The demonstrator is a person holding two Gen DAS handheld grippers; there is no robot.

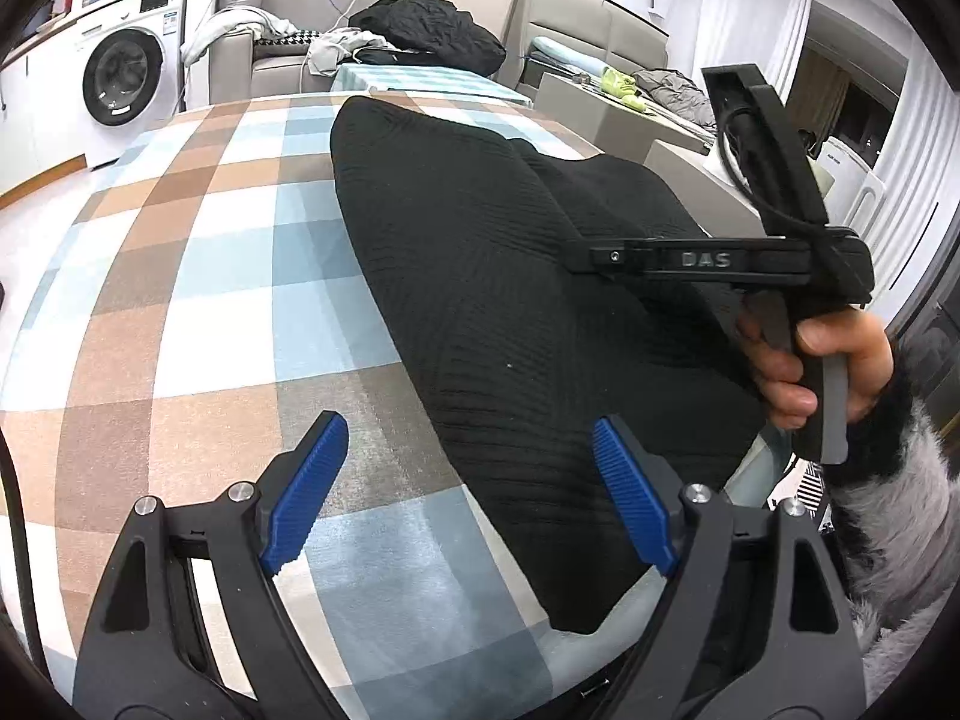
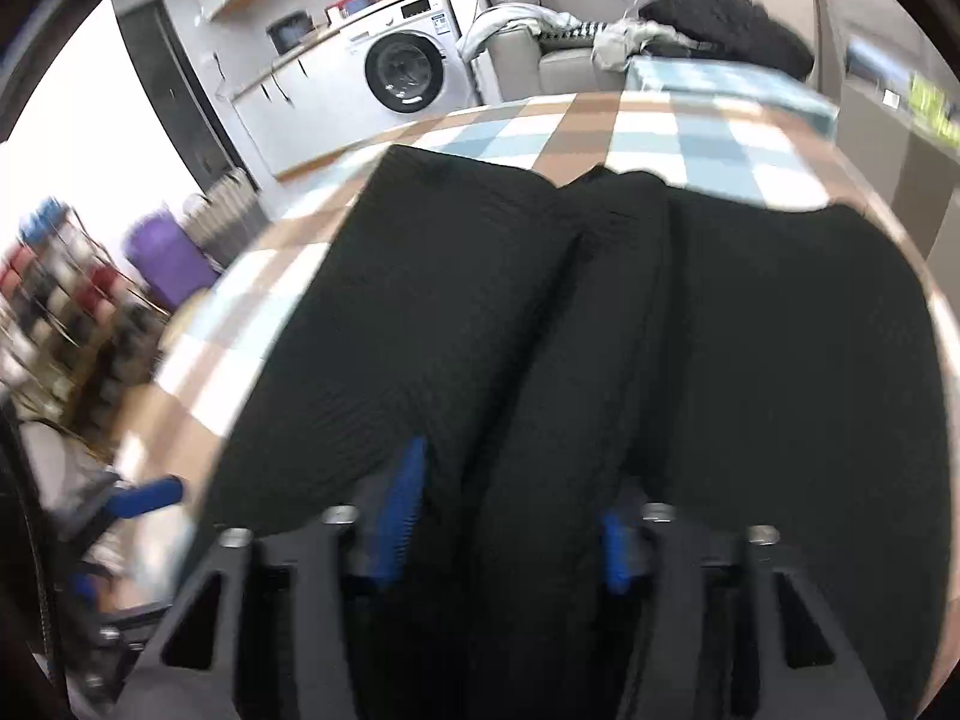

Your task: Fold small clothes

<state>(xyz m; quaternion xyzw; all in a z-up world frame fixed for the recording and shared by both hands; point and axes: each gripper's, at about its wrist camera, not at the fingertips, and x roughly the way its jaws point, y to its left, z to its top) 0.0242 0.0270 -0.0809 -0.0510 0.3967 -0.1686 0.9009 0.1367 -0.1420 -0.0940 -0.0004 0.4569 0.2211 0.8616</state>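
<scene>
Here the black knit garment [image 1: 492, 300] lies lengthwise on the checked worktop [image 1: 180, 252], running toward its far edge; the right gripper [image 2: 504, 516], nearer, has jaws around a fold, grip uncertain; the left gripper [image 1: 468, 492] gapes empty at the garment's near-left edge

One black knit garment [image 1: 480, 300], ahead of left fingers, partly between them. One checked cloth [image 1: 198, 252] beneath fingers. Two grippers: left gripper [image 1: 465, 492], right gripper [image 2: 504, 516]. Four blue pads [image 1: 306, 492], two per gripper. One hand [image 1: 822, 366], right of fingers. One washing machine [image 1: 129, 72], far ahead-left. One sofa [image 1: 282, 54] beyond. One black coat [image 1: 432, 30] on it.
</scene>
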